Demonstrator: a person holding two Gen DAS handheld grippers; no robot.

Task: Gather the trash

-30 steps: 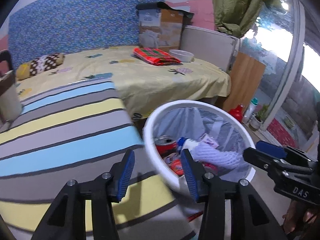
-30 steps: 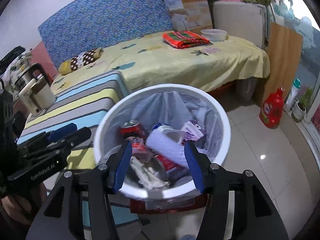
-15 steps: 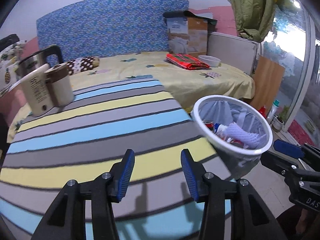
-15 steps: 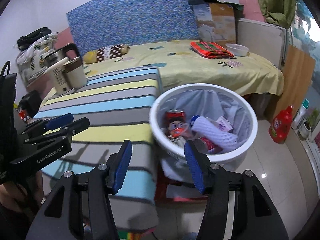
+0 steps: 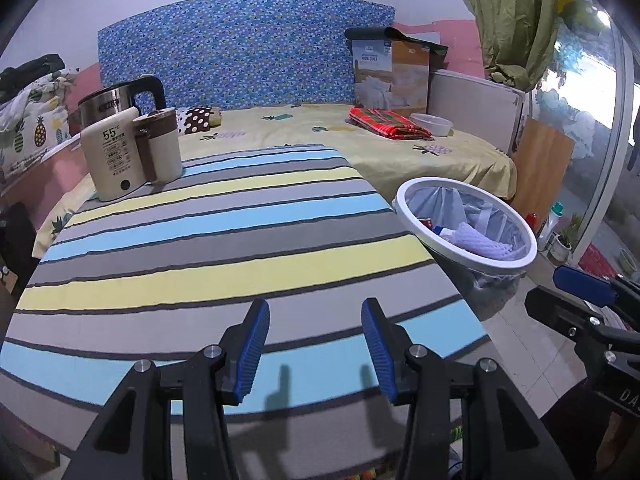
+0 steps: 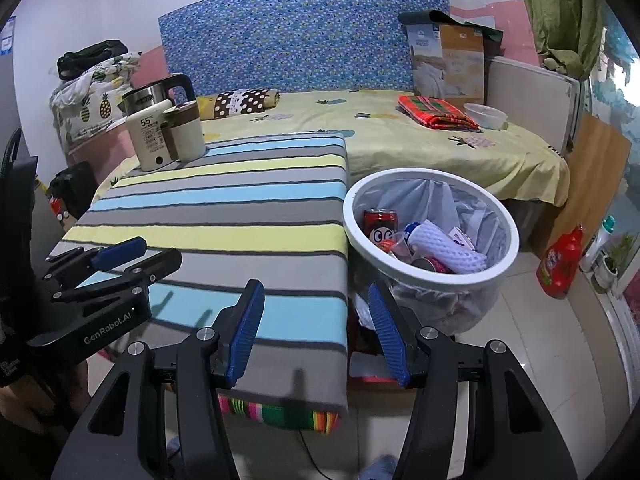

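Note:
A white round trash bin [image 6: 430, 276] with a clear liner stands on the floor right of the striped table [image 6: 240, 216]. It holds a red can [image 6: 380, 226], a white foam net sleeve [image 6: 448, 250] and other wrappers. The bin also shows in the left wrist view [image 5: 468, 258]. My left gripper [image 5: 314, 348] is open and empty above the table's near edge. My right gripper [image 6: 316, 330] is open and empty, low at the table's right front corner, in front of the bin. No loose trash shows on the table.
A cream kettle base with a mug [image 5: 132, 156] and a steel kettle [image 5: 106, 106] stand at the table's far left. Behind is a bed with yellow sheet [image 6: 420, 148], a red plaid cloth [image 6: 436, 114], a white bowl [image 6: 486, 115]. A red detergent bottle [image 6: 560, 262] stands on the floor.
Both grippers have pulled back and away from the bin, which now sits farther off. The left gripper swung left over the striped table. Both stay open and empty.

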